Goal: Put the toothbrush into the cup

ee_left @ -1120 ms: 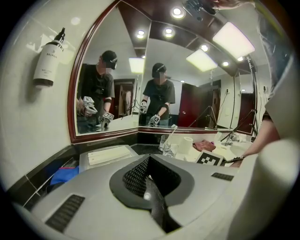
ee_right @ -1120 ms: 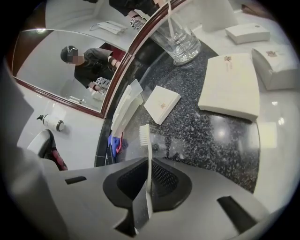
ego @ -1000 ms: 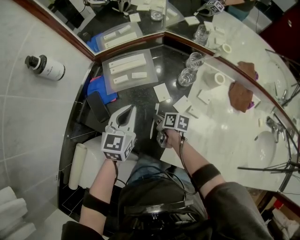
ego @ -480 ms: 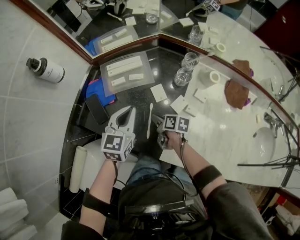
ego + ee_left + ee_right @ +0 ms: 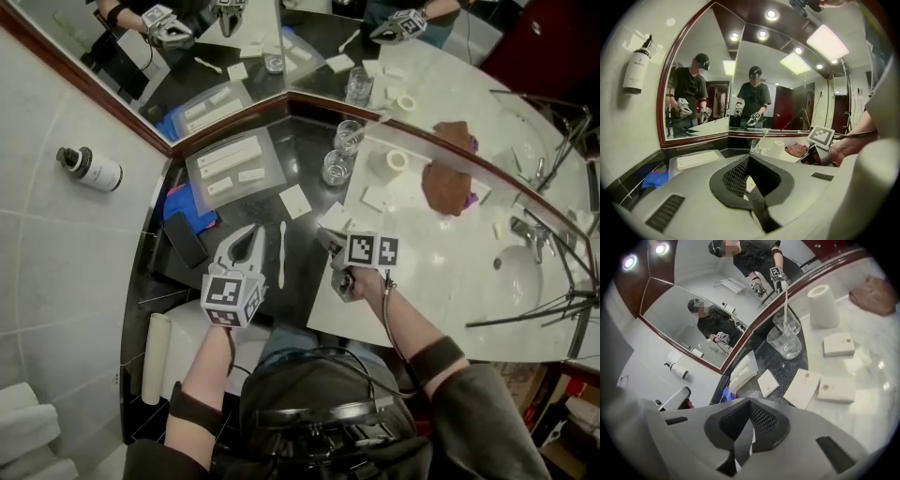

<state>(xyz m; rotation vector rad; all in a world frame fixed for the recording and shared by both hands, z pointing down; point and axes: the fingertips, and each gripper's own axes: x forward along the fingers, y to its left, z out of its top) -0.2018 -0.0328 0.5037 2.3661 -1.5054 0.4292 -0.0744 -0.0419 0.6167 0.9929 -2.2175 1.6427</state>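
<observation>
White slim toothbrush (image 5: 281, 254), seemingly plastic, lies flat.

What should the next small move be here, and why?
Probably open the right gripper and lower it onto the toothbrush: it lies loose on the dark counter beside the shut left gripper, and the right jaws have just closed on nothing.

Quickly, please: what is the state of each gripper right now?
Left gripper: closed, holding nothing.
Right gripper: just closed, nothing between its jaws; the toothbrush lies apart from it.
</observation>
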